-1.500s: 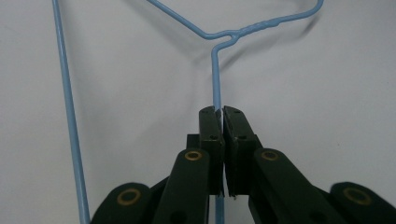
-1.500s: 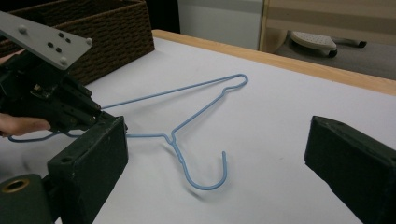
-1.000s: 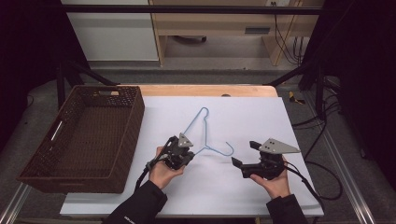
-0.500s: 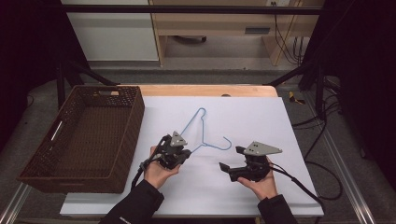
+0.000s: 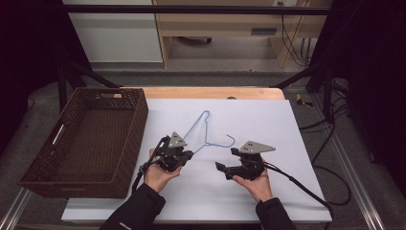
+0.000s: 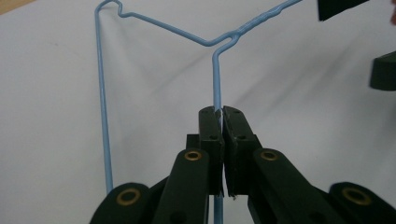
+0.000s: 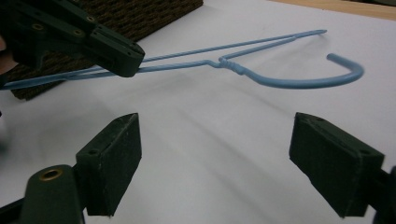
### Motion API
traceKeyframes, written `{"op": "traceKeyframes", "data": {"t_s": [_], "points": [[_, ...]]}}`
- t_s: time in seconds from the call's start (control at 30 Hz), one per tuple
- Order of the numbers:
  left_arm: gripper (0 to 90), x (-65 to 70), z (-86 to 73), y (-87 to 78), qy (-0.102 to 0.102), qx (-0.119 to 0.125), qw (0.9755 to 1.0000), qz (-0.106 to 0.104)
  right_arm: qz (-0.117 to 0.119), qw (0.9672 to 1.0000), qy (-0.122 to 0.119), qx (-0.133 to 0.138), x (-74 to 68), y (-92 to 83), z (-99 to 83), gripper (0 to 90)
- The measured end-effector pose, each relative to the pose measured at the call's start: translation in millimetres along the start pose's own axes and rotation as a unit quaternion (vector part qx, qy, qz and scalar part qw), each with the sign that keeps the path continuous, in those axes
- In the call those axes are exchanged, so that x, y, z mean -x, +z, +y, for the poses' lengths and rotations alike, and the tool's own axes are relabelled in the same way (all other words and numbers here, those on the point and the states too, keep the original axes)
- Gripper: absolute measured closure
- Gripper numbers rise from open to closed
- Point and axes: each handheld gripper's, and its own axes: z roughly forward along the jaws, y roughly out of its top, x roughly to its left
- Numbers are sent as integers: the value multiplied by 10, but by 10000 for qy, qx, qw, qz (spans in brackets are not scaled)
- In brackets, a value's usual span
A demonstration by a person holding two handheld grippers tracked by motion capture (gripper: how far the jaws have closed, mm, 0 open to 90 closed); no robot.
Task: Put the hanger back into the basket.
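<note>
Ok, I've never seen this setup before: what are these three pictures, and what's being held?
A person works at a white table with a hand-held two-jaw gripper in each hand. One picture looks down from above; the other two come from cameras riding on each gripper. A blue wire hanger lies on the table, a brown wicker basket beside it. The left gripper is shut on the hanger's wire. The right gripper has just been closing a little but stands open, with nothing between its jaws, short of the hook.

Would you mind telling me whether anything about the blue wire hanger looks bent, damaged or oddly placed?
Nothing looks damaged. The blue wire hanger keeps its shape, with the hook intact. It is simply not lying flat: the left gripper is clamped on one wire and holds it tilted above the white table.
</note>
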Motion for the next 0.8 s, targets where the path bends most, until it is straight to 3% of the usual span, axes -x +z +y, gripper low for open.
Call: {"op": "traceKeyframes", "data": {"t_s": [0.23,0.47,0.8], "points": [[872,-14,-7,-23,-15,20,10000,9,42,9999,66,130,0,180,84,237],[872,-15,-21,-19,-10,3,10000,19,48,9994,214,283,73,308,95,352],[872,7,-50,23,14,-76,10000,31,140,9988,245,398,109,350,99,533]]}}
